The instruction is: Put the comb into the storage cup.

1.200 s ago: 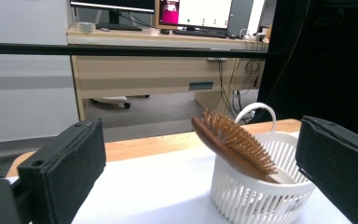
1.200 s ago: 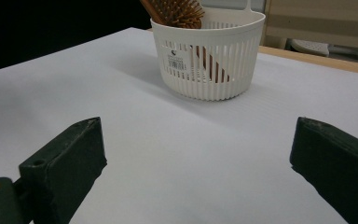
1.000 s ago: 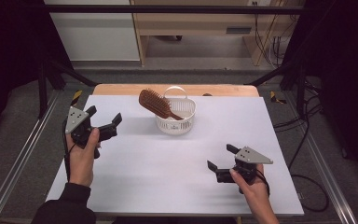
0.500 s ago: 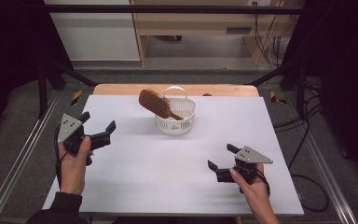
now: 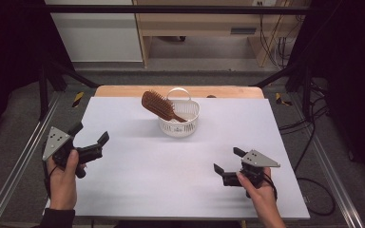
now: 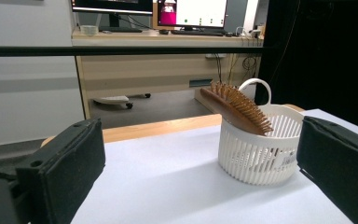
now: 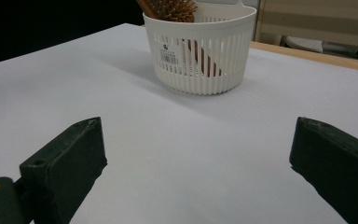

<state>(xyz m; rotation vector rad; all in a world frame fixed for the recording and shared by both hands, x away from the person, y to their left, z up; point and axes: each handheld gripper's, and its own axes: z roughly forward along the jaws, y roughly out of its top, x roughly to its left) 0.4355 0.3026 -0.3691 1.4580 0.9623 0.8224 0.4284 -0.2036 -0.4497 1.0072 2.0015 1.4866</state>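
Both sets of jaws stand wide apart with nothing between them. The left gripper is held above the table's near-left edge, its jaws aimed toward the basket; the right gripper sits low over the near-right part of the table, jaws likewise released and pointing at the same target.

The work in hand looks to centre on the hairbrush, which leans tilted in the white basket at the far middle of the table: handle down inside, bristled head sticking out up and to the left over the rim. Both grippers are well apart from it, so the step reads as either a finished placement or an approach not begun.

If the brush is to be touched, a good grip would take it by the neck just above the rim, jaws closing across the flat wooden sides, not over the bristles, while the other gripper steadies the light basket wall so it does not slide or tip.

The lower handle is hard to judge: it shows through the slats in the right gripper view, but whether its end rests on the basket floor cannot be told. In that view the brush head is cut off at the top edge
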